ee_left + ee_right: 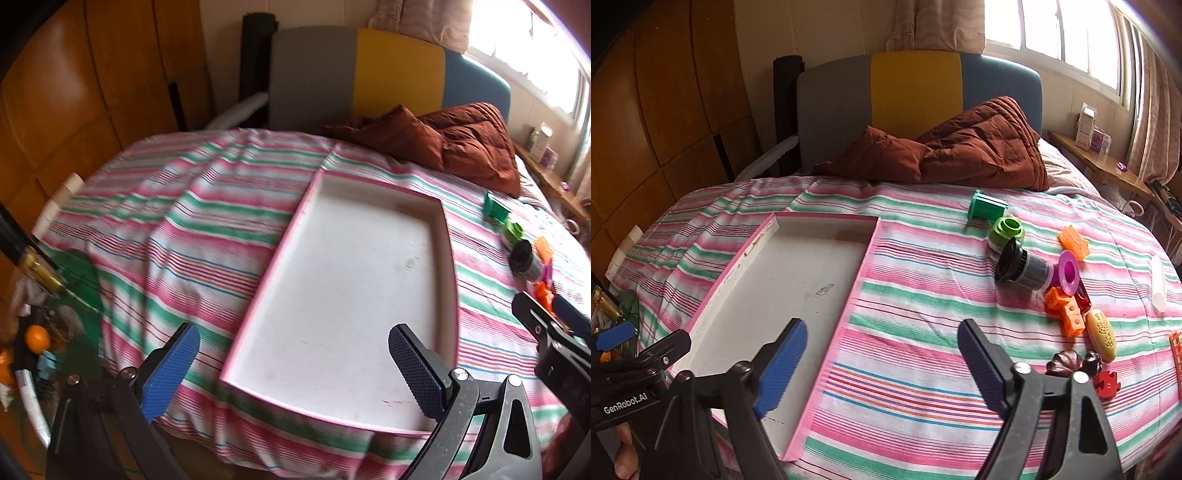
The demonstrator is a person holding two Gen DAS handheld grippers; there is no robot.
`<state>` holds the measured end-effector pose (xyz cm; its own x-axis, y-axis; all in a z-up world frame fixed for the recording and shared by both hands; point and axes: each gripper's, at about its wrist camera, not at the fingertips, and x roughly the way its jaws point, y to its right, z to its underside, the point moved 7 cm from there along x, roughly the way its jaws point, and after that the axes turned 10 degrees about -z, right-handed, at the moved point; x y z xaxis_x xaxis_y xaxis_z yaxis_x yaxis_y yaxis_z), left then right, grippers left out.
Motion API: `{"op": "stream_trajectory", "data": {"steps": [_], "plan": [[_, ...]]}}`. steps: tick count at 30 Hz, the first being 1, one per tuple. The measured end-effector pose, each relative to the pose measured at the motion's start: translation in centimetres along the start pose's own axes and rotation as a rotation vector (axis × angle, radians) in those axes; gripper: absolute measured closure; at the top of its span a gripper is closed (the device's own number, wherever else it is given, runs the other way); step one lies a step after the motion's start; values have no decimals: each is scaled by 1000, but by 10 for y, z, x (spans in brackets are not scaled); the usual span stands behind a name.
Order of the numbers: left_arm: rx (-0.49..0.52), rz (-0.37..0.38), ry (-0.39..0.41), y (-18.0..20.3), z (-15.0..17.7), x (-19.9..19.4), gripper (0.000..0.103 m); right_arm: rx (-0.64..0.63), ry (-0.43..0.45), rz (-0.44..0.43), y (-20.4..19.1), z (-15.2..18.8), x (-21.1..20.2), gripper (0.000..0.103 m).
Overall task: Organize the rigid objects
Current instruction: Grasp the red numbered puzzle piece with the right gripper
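A shallow white tray with a pink rim (448, 258) (866, 258) lies empty on the striped bedsheet. Right of it lie several small rigid toys: a green spool (986, 206) (495, 208), a light green ring (1006, 230) (512, 230), a black cylinder (1023, 266) (524, 256), a purple disc (1069, 271), orange blocks (1067, 312), a yellow oval (1102, 334) and dark brown pieces (1071, 363). My left gripper (293, 363) is open and empty over the tray's near end. My right gripper (882, 360) is open and empty above the sheet, between tray and toys.
A brown quilt (960, 147) is bunched at the headboard. A white tube (1158, 282) and an orange piece (1176, 350) lie at the bed's right edge. Clutter with an orange ball (37, 338) sits left of the bed. A wooden shelf (1100, 162) runs under the window.
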<state>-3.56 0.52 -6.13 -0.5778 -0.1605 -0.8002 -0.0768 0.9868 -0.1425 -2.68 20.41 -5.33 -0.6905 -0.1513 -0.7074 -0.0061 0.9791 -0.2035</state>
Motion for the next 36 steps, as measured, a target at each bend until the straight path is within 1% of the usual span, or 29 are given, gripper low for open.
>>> {"op": "stream_trajectory", "data": {"steps": [2,3,7,10,13,16,18,21,23,25,27,29,31,32,36], "plan": [[-9,40,-27,4,4,3,0,26,-11,-7,9,2,-1,23],[-13,63,-34,7,6,4,0,39,-16,-11,14,3,-1,25],[-32,139,-31,18,12,1,0,35,-22,-20,29,9,-7,31],[-20,170,-37,30,16,-1,0,38,10,-13,42,16,-18,31],[18,191,-36,47,18,-5,0,75,48,6,65,23,-30,31],[60,239,-39,65,21,-11,0,123,83,26,93,32,-44,31],[82,282,-45,77,23,-15,0,158,106,69,115,37,-56,31],[86,369,-56,96,24,-23,0,226,133,145,156,47,-76,31],[84,421,-67,107,26,-28,0,293,134,200,185,57,-87,31],[94,453,-73,119,28,-33,0,368,123,242,215,70,-93,31],[126,460,-70,130,31,-37,0,432,91,265,238,84,-93,33],[174,457,-64,138,34,-40,0,468,62,265,251,94,-90,34],[233,444,-58,146,40,-41,0,473,34,245,254,100,-82,37],[255,441,-54,149,41,-42,0,473,20,235,255,103,-77,41],[290,445,-58,158,44,-43,0,418,-17,219,247,104,-60,45]]}}
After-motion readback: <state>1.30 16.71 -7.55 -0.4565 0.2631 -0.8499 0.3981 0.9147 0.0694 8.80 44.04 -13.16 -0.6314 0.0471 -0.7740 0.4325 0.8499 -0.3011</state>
